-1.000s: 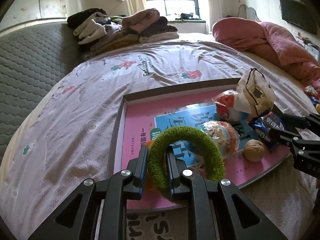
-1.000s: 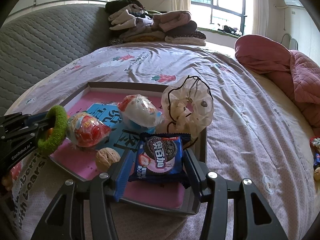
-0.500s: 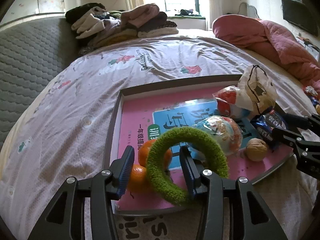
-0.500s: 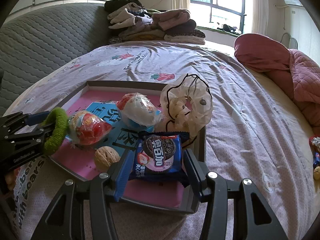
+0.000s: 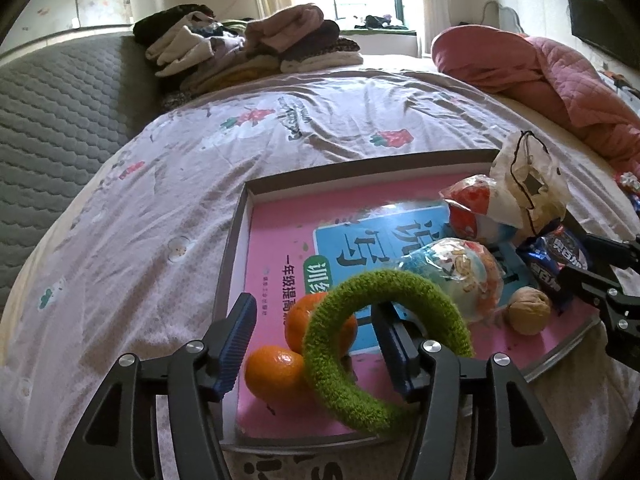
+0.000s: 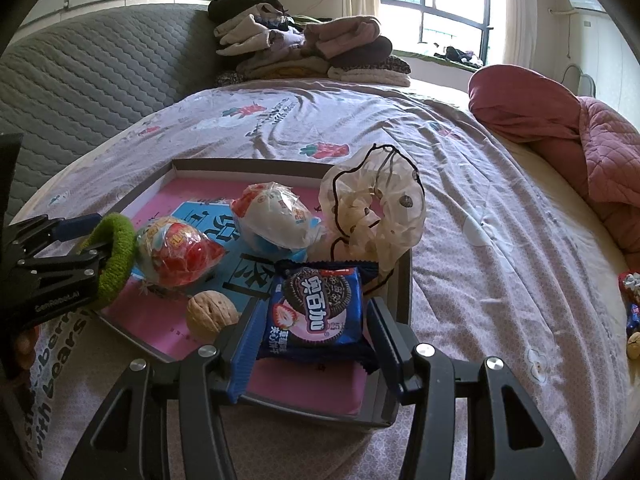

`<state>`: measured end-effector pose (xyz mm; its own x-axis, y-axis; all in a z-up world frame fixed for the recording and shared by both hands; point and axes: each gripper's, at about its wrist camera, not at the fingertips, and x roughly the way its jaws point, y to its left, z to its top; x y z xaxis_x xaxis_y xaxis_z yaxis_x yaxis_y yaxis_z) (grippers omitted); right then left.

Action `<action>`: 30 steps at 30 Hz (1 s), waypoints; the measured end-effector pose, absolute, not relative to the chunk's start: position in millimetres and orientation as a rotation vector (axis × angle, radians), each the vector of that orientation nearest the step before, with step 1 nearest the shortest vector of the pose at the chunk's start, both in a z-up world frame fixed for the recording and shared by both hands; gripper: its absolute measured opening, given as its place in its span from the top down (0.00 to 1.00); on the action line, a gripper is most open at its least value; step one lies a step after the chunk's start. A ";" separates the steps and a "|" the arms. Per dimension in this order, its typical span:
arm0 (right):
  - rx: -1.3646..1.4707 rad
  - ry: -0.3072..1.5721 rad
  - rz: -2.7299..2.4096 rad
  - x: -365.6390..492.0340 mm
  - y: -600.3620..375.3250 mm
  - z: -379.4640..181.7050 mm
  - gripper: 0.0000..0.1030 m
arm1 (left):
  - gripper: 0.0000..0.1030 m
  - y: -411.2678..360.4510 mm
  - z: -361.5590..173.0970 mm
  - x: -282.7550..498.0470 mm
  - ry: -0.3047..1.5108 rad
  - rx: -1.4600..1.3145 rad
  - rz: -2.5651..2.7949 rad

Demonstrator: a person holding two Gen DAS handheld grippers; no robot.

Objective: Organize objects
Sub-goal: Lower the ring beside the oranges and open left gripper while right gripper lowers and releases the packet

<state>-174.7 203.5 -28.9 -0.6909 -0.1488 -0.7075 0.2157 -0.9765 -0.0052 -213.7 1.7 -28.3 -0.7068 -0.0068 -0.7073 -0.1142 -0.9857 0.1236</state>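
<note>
Left tongs, clamped a second ago, are spreading, releasing the green hair ring into the tray; right tongs grip the cookie packet.

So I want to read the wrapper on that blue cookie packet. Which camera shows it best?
The right wrist view: the blue cookie packet faces the lens between the right gripper fingers, its printed front fully visible. In the left wrist view the packet sits at the tray's far right edge, small, angled and partly hidden.
</note>
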 end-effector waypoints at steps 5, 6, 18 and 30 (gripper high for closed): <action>1.125 0.124 -2.719 -176.0 203.5 -29.3 0.49 | 0.38 -1.7 -21.8 -218.7 0.216 -1.166 2.845; 1.125 0.126 -2.719 -176.2 203.1 -29.1 0.49 | 0.38 -1.9 -21.3 -219.7 0.217 -1.164 2.848; 1.127 0.133 -2.718 -177.9 203.2 -28.3 0.49 | 0.35 -1.4 -22.5 -219.9 0.214 -1.204 2.825; 1.130 0.128 -2.712 -178.4 202.7 -26.1 0.49 | 0.34 -0.1 -19.9 -209.5 0.227 -1.198 2.821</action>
<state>-178.4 202.7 -26.1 -0.6875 -0.1508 -0.7104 0.2169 -0.9762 -0.0027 -209.5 -0.1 -19.9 -0.6939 0.0051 -0.7200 -0.1204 -0.9867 0.1090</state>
